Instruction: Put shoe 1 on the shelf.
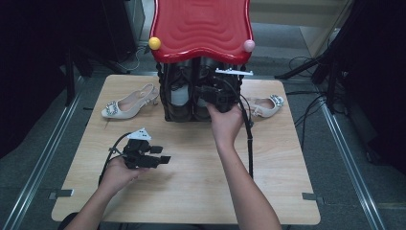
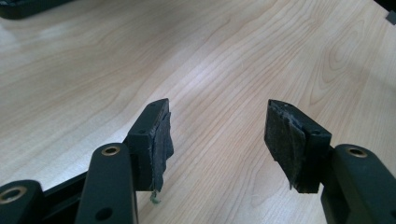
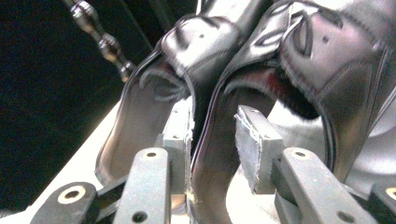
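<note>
The left gripper (image 1: pixel 160 154) lay low over the bench (image 1: pixel 191 182), its fingers (image 2: pixel 156 135) spread wide with nothing between them, held in the left hand (image 1: pixel 119 173). The right hand (image 1: pixel 226 122) reached forward, its gripper (image 3: pixel 215 140) with fingers parted, one on each side of a shoe's edge (image 3: pixel 208 154).

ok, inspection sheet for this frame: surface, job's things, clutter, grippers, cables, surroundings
Surface: wooden table, near half bare.
Job's things: black shoes on the lower level of a red-topped rack; beige heeled shoe left of the rack, second beige shoe right of it.
Clutter: nothing seen.
Grippers: left gripper open over bare wood; right gripper at the rack, jaws astride a black shoe's edge, grip cannot be told.
Cables: black cable trails from the right gripper; another at the left gripper.
Surroundings: dark stands, floor cables, metal rails.
</note>
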`<state>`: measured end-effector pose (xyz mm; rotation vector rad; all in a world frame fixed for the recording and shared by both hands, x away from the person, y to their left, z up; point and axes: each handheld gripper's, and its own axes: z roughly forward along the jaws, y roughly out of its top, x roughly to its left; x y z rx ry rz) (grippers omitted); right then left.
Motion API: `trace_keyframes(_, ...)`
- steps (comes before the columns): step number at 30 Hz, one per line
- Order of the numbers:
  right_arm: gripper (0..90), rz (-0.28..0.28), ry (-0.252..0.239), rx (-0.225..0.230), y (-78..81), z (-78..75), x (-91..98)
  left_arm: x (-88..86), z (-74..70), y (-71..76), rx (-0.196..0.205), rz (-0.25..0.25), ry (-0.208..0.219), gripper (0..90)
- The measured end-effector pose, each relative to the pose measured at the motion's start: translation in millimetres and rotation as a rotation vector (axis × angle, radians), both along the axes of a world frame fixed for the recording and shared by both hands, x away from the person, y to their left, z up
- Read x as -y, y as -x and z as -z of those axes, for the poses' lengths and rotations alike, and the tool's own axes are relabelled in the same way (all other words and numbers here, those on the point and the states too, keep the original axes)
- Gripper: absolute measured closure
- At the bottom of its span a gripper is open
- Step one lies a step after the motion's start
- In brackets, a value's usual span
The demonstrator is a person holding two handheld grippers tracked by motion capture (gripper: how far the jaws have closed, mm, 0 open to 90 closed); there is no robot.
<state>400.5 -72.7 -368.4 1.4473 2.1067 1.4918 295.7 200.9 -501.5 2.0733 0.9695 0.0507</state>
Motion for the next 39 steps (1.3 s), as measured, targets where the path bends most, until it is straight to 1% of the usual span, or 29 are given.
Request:
trace_keyframes(3,67.8,-0.034,0.004,0.009,9.2,0.1,5.5,-0.3,-9.2,-1.1,0.008,0.004,0.003,43.2)
trace_keyframes(4,67.7,-0.043,0.005,0.011,12.4,0.0,7.2,-0.3,-9.2,-1.1,0.008,0.004,0.003,44.0)
trace_keyframes(5,67.7,-0.056,0.003,0.014,15.5,-0.1,8.7,-0.3,-16.9,-2.3,0.023,0.015,-0.001,44.8)
trace_keyframes(6,67.5,-0.068,0.006,0.015,18.8,-0.1,9.9,-0.3,-16.9,-2.3,0.023,0.015,-0.001,45.8)
trace_keyframes(7,67.3,-0.082,0.009,0.015,21.8,0.1,11.0,-1.0,-24.3,-4.3,0.028,0.018,0.011,47.2)
trace_keyframes(10,65.4,-0.117,0.024,0.015,31.0,3.1,14.1,-2.0,-36.3,-8.4,0.042,0.02,0.009,50.0)
trace_keyframes(11,64.6,-0.129,0.025,0.017,33.8,5.0,15.0,-2.0,-40.8,-9.8,0.038,0.022,0.014,51.8)
trace_keyframes(12,64.2,-0.137,0.03,0.024,36.4,7.1,16.1,-2.4,-45.7,-11.8,0.045,0.028,0.011,53.6)
trace_keyframes(14,63.2,-0.153,0.034,0.03,41.6,11.4,18.4,-2.3,-56.0,-15.7,0.054,0.039,0.019,58.7)
trace_keyframes(16,62.6,-0.167,0.03,0.021,45.5,15.5,20.6,-1.5,-67.5,-19.8,0.069,0.04,0.025,61.4)
trace_keyframes(18,62.4,-0.174,0.038,0.024,49.8,18.8,22.9,-1.2,-80.1,-24.4,0.082,0.043,0.029,64.7)
trace_keyframes(19,62.4,-0.176,0.033,0.022,51.8,20.2,24.0,-0.6,-86.6,-26.6,0.087,0.046,0.034,66.8)
trace_keyframes(22,63.3,-0.187,0.028,0.014,55.4,24.0,27.5,2.0,-103.7,-35.4,0.111,0.074,0.022,74.0)
trace_keyframes(23,63.3,-0.187,0.028,0.014,55.4,24.0,27.5,2.0,-103.7,-35.4,0.111,0.074,0.022,77.5)
trace_keyframes(24,63.4,-0.191,0.027,0.015,57.7,26.2,29.5,3.5,-111.6,-41.8,0.127,0.088,0.011,80.2)
trace_keyframes(25,63.4,-0.189,0.029,0.016,58.7,27.0,30.2,4.2,-116.1,-45.5,0.13,0.095,0.012,82.9)
trace_keyframes(26,63.4,-0.189,0.029,0.016,58.7,27.0,30.2,4.2,-116.1,-45.5,0.13,0.095,0.012,84.7)
trace_keyframes(28,63.4,-0.197,0.03,0.017,61.4,29.8,32.1,7.6,-128.9,-52.5,0.147,0.109,0.011,86.3)
trace_keyframes(29,63.4,-0.204,0.04,0.019,63.6,32.7,33.3,11.9,-143.8,-57.9,0.169,0.116,0.014,88.7)
trace_keyframes(30,63.2,-0.211,0.039,0.02,64.5,34.2,33.9,14.2,-152.1,-61.0,0.182,0.125,0.016,89.3)
trace_keyframes(31,63.1,-0.211,0.042,0.019,65.7,35.8,34.3,16.5,-158.3,-63.6,0.188,0.128,0.02,89.7)
trace_keyframes(32,63.1,-0.211,0.042,0.019,65.7,35.8,34.3,16.5,-158.3,-63.6,0.188,0.128,0.02,89.7)
trace_keyframes(33,62.7,-0.22,0.043,0.012,66.7,39.5,35.1,22.8,-174.6,-71.8,0.206,0.134,0.013,89.7)
trace_keyframes(34,62.8,-0.222,0.045,0.011,66.8,41.1,35.4,26.6,-184.3,-77.6,0.216,0.141,0.012,89.7)
trace_keyframes(35,62.7,-0.233,0.044,0.006,67.2,43.5,36.0,29.7,-191.4,-82.4,0.223,0.147,0.014,89.7)
trace_keyframes(36,62.1,-0.234,0.049,0.008,67.7,45.1,36.4,32.3,-198.0,-87.8,0.238,0.15,0.01,89.7)
trace_keyframes(37,61.1,-0.238,0.048,0.015,68.3,46.8,37.1,34.8,-204.3,-93.2,0.241,0.151,0.013,89.7)
trace_keyframes(38,60.8,-0.24,0.047,0.022,68.7,48.4,38.0,34.8,-204.3,-93.2,0.241,0.151,0.013,89.7)
trace_keyframes(39,60.2,-0.24,0.049,0.024,69.3,49.7,38.6,39.6,-215.5,-104.0,0.24,0.144,0.019,89.7)
